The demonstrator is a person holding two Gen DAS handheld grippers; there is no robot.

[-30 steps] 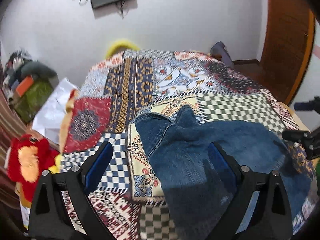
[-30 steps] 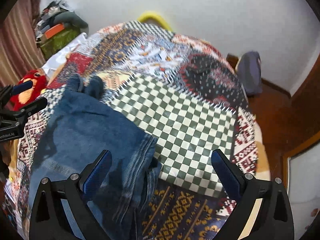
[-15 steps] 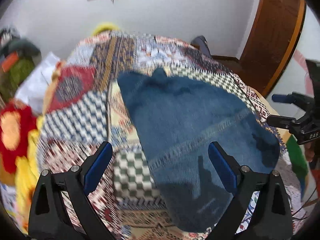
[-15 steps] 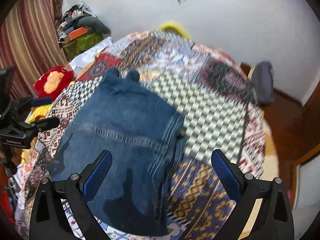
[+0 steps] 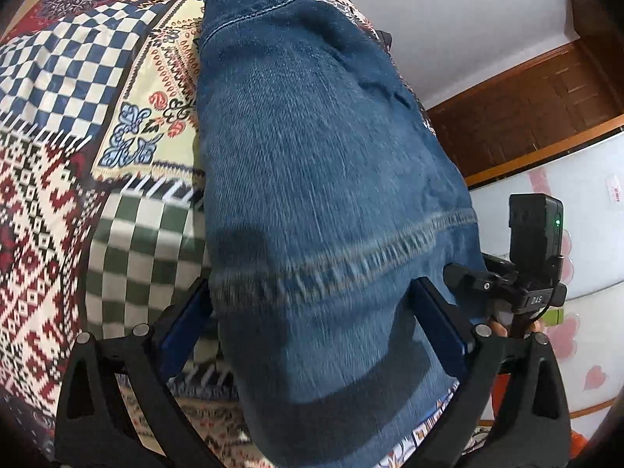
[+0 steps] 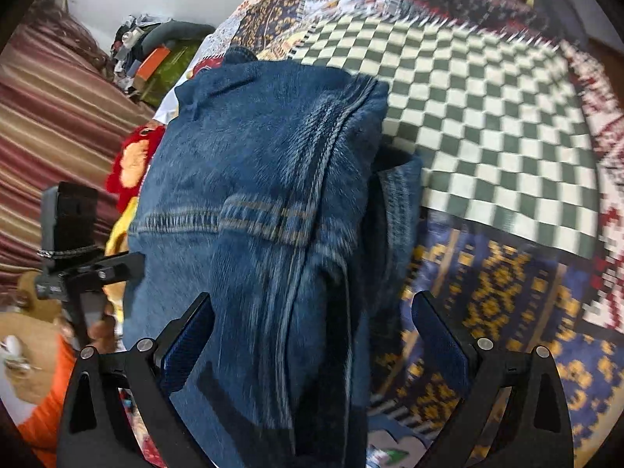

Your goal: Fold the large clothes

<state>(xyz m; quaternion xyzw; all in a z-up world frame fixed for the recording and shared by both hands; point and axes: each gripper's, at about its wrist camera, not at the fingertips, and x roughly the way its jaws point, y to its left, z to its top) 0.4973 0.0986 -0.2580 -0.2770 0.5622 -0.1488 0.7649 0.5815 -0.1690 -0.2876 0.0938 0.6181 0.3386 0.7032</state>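
Folded blue jeans (image 5: 312,179) lie on the patchwork bedspread (image 5: 58,124), running away from me. My left gripper (image 5: 312,312) is open, its blue-padded fingers spread on both sides of the near end of the jeans, close above the cloth. In the right wrist view the same jeans (image 6: 253,179) lie with a stitched seam across them. My right gripper (image 6: 312,331) is open too, over the jeans' right edge, one finger above denim and the other above the bedspread (image 6: 487,124). Each gripper shows in the other's view: the right one (image 5: 507,284) and the left one (image 6: 89,269).
A red and yellow soft toy (image 6: 132,160) lies at the bed's left side by a striped curtain (image 6: 50,117). Piled things (image 6: 156,54) stand by the far wall. A wooden door (image 5: 546,97) and a pale cabinet (image 5: 565,214) stand to the right.
Both grippers have dropped low and close over the near end of the jeans. The jeans now fill most of both views. Both grippers stay open.
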